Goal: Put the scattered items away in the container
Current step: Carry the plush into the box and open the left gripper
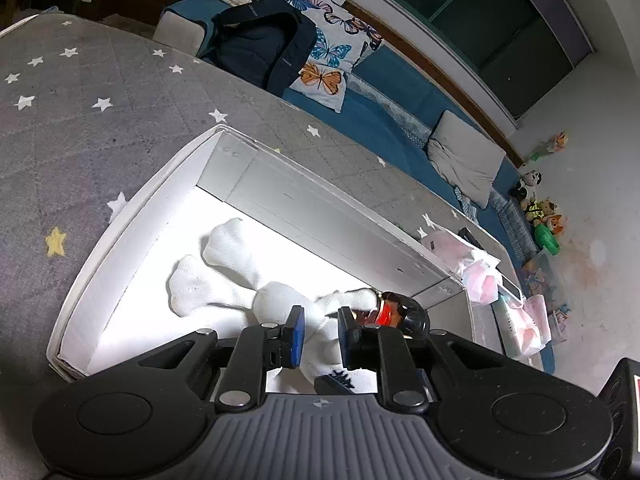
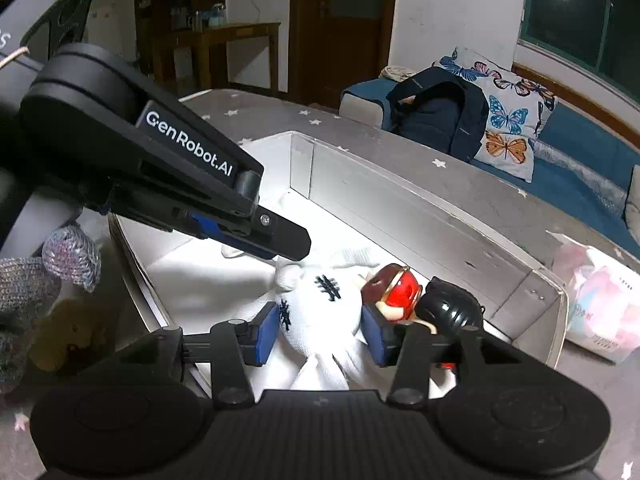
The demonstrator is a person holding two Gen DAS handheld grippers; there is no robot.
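While both grippers crowd over the white box [image 2: 432, 216] on the star-print grey cover [image 1: 80, 92], the risk is mostly of pulling things back out. White socks [image 1: 216, 276] already lie on the box floor, with a small red-and-brown figurine [image 2: 394, 290] and a black round item [image 2: 452, 312] touching them on the right.

Left gripper [image 1: 318, 330]: jaws narrow, blue pads either side of a fold of sock fabric; whether they pinch it or merely flank it I cannot tell from the left wrist view. Right gripper [image 2: 318, 330]: jaws set wider, straddling the sock bearing dark embroidered marks, pads apparently not pressing it.

Hazards noted:
- If either gripper lifts before the knit is fully free, the fabric may snag on a pad and drag a sock over the wall.
- Right-hand pad sits just beside the figurine; a sideways withdrawal could knock it.
- Left gripper's fingers hang close above the right one's working space; collision likely if both move at once.

Still outside the box: pink-and-white packets [image 2: 600, 304] beyond the far end, a knitted grey item [image 2: 60, 264] near the left wall.
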